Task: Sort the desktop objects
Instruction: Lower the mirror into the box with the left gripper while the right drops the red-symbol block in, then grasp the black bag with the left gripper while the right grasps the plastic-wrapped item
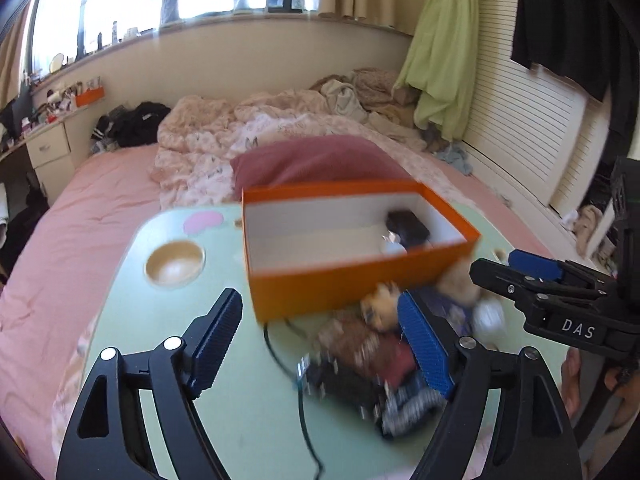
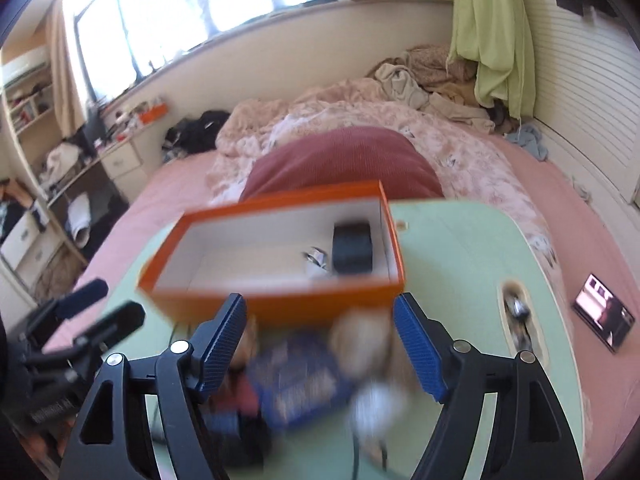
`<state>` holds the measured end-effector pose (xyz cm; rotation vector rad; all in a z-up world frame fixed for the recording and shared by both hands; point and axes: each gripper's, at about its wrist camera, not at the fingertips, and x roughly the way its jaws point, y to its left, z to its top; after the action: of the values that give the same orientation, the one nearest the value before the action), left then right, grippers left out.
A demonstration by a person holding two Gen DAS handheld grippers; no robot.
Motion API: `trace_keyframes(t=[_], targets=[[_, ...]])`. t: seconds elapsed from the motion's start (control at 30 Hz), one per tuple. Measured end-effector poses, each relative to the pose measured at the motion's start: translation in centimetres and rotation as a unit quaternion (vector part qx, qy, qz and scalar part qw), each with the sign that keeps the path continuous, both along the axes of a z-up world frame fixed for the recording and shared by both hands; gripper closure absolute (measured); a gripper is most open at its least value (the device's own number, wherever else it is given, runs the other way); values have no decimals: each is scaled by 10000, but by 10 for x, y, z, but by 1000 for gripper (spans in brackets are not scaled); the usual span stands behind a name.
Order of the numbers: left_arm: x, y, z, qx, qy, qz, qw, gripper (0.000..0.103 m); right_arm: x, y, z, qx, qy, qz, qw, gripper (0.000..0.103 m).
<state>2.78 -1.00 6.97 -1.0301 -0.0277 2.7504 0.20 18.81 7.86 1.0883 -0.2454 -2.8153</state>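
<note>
Right claw (image 2: 320,344), wide and empty, hangs nearest the pile (image 2: 304,392), box (image 2: 280,304) just beyond.

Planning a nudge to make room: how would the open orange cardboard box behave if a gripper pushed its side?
The orange cardboard box looks thin-walled and holds only a black object and a small white item, so it is probably light and would slide on the smooth pale green table. Low and wide, it seems unlikely to tip; its walls might flex.

Bedroom behind the desk

A maroon pillow (image 1: 316,160) lies at twelve o'clock on the pink bed (image 1: 100,200); a green cloth (image 2: 492,36) hangs at one o'clock; a lit tablet (image 2: 604,312) lies at three.
</note>
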Motion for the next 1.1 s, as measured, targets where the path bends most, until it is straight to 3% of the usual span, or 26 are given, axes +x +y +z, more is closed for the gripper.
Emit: trace_keyframes(t=[0.13,0.2,0.3,0.33,0.47,0.53,1.1], targets=[[33,-7,-25,155,-390,-394,9983,23,42,-5,-27,434,-460,177,9978,22],[44,-4,-40,-23,-439,-526,9976,23,56,-6,-40,512,-581,276,9966,22],[45,2,-64,-465,-636,-341,9963,23,65,-7,-62,916,-727,142,9930,22],[45,5,-72,-610,-597,-260,9960,18,65,-4,-68,819,-756,161,9936,18],[43,1,-71,-610,-626,-124,9961,5,58,-1,-75,826,-877,209,9925,0],[42,-1,-73,-602,-654,-71,9960,0,58,0,-76,825,-859,239,9926,0],[43,-1,-78,-605,-642,-94,9961,0,59,1,-78,835,-845,248,9926,0]])
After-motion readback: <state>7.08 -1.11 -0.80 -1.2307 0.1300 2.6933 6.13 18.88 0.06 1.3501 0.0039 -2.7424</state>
